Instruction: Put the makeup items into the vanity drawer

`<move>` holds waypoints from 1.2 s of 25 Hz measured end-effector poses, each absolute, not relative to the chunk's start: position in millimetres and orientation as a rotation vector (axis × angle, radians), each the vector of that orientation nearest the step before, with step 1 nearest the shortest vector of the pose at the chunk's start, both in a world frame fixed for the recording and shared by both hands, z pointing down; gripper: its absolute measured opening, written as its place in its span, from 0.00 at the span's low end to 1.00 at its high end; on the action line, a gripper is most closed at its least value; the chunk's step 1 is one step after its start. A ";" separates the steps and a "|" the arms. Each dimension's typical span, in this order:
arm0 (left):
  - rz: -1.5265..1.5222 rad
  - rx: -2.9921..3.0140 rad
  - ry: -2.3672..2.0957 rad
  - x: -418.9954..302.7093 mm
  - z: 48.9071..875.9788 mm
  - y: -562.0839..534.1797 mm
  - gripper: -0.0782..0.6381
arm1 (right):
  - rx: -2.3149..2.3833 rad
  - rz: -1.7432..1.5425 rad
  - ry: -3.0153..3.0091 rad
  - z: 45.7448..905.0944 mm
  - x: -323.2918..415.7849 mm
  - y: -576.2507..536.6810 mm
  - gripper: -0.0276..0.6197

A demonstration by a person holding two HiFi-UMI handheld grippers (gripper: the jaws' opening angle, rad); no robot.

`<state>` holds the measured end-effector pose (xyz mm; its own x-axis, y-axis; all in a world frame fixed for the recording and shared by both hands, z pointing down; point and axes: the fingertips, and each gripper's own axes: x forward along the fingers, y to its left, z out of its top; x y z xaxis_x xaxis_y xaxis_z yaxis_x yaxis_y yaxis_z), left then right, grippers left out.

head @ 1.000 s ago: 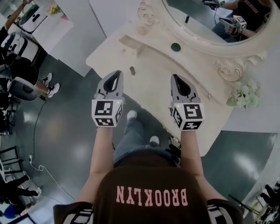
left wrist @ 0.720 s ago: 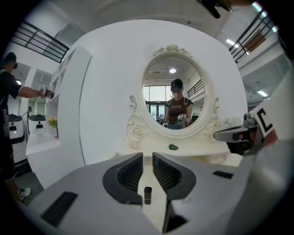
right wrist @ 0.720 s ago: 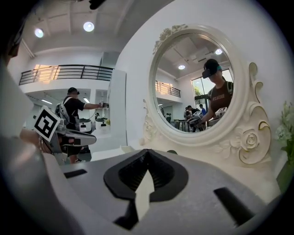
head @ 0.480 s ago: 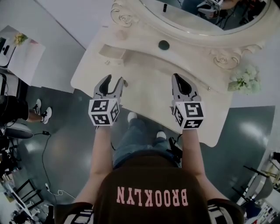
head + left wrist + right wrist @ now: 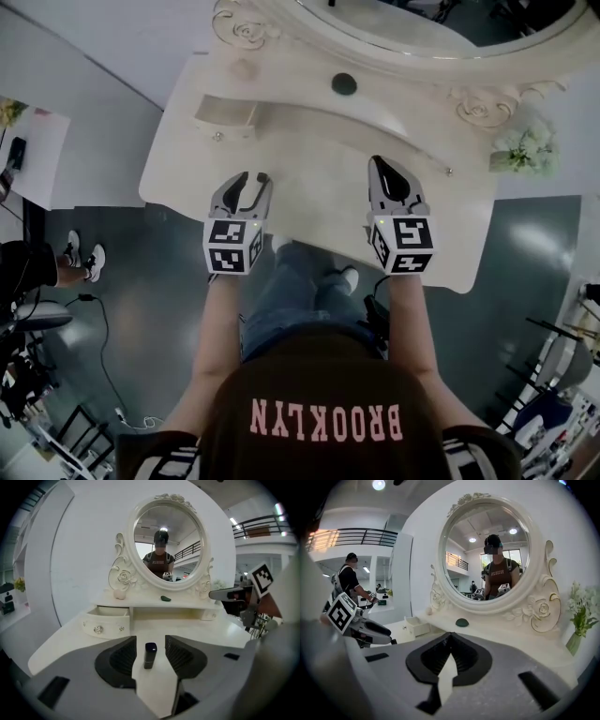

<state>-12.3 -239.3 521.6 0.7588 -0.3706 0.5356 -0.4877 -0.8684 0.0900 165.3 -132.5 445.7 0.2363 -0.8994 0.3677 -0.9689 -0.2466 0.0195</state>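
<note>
Black and square-topped, a small lipstick-like tube [image 5: 150, 656] stands upright on the cream vanity top [image 5: 319, 178]. It is between the jaws of the left gripper [image 5: 251, 178], which have just been opening and sit clear of it on both sides. At three o'clock of that, the right gripper [image 5: 379, 164] has its jaws together on nothing. The step looks like a pick: next close on the tube, lift it, and carry it to the open drawer [image 5: 107, 620] at eleven o'clock. A dark green item [image 5: 344, 82] lies at one o'clock below the oval mirror [image 5: 164, 545]. Glossy grey floor [image 5: 141, 309] surrounds the vanity.
</note>
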 end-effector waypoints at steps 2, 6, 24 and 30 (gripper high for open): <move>0.782 2.715 -0.679 -13.6 530.6 -235.6 0.35 | 2.260 0.438 -1.741 452.6 162.7 -123.9 0.04; 0.813 2.696 -0.686 -12.1 544.0 -235.3 0.35 | 2.270 0.476 -1.700 461.7 164.3 -110.0 0.04; 0.747 2.762 -0.876 -28.9 508.3 -263.2 0.22 | 2.269 0.393 -1.744 438.0 161.1 -115.3 0.04; 0.653 2.818 -0.912 -29.9 475.0 -294.7 0.22 | 2.285 0.309 -1.767 413.3 156.0 -141.2 0.04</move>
